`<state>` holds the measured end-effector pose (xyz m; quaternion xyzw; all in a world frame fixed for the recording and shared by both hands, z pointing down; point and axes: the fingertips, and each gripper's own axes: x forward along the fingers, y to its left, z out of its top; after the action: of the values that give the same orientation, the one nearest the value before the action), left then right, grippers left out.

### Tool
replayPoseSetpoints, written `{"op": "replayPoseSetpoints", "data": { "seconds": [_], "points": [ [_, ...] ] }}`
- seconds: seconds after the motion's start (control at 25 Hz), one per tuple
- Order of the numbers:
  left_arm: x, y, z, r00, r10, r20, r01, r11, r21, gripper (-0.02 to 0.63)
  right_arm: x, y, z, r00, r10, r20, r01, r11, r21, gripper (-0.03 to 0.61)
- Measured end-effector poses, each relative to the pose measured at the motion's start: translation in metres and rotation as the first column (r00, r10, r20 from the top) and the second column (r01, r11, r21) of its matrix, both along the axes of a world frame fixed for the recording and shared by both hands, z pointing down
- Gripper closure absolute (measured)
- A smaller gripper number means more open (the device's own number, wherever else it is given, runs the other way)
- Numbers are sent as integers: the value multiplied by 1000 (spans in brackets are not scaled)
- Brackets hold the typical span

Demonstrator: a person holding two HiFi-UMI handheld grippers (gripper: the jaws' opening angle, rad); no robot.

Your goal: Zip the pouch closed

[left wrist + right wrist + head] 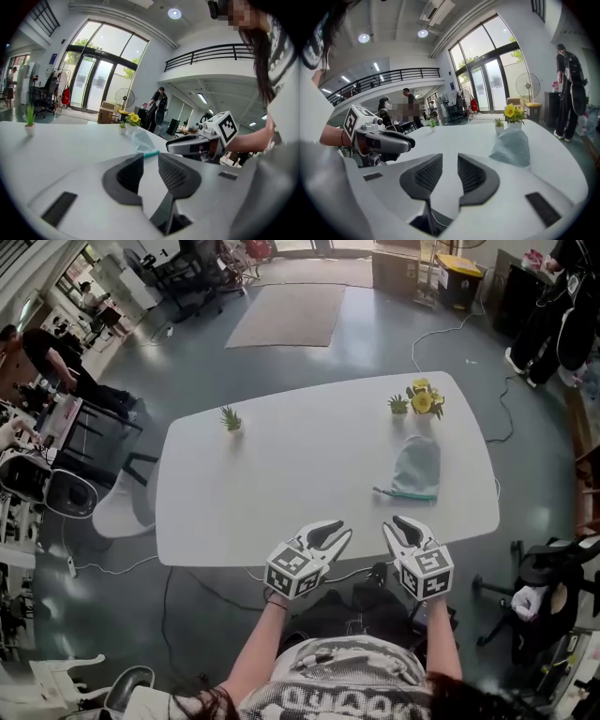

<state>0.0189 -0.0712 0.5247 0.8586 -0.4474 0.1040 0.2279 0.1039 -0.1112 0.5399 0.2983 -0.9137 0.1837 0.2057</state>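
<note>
As head view shows, pouch (415, 468) flat, teal-edged

One pouch (416, 468), pale blue-grey fabric, lies flat on the white table (281, 493) toward its far right, just beside the potted yellow flowers (424, 397). Its rounded end faces the flowers. A teal zip band (412, 494) runs along the near edge (whether open or closed cannot be told).

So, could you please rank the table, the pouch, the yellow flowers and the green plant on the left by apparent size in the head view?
1. table
2. pouch
3. yellow flowers
4. green plant, which is only slightly smaller than the flowers, so these two are close.
</note>
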Motion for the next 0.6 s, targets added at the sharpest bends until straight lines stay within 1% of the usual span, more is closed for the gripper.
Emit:
{"op": "replayPoseSetpoints", "data": {
  "seconds": [0.24, 0.4, 0.6],
  "points": [
    [-23, 52, -21, 999, -40, -9, 40, 998, 55, 525, -36, 56, -25, 998, -59, 32, 57, 997, 55, 480],
    [-39, 83, -30, 998, -66, 3, 66, 994, 85, 552, -55, 88, -34, 996, -82, 42, 78, 994, 79, 520],
    [-54, 115, -36, 996, -85, 7, 84, 991, 107, 566, -72, 117, -44, 995, -94, 43, 89, 991, 102, 574]
  ]
}}
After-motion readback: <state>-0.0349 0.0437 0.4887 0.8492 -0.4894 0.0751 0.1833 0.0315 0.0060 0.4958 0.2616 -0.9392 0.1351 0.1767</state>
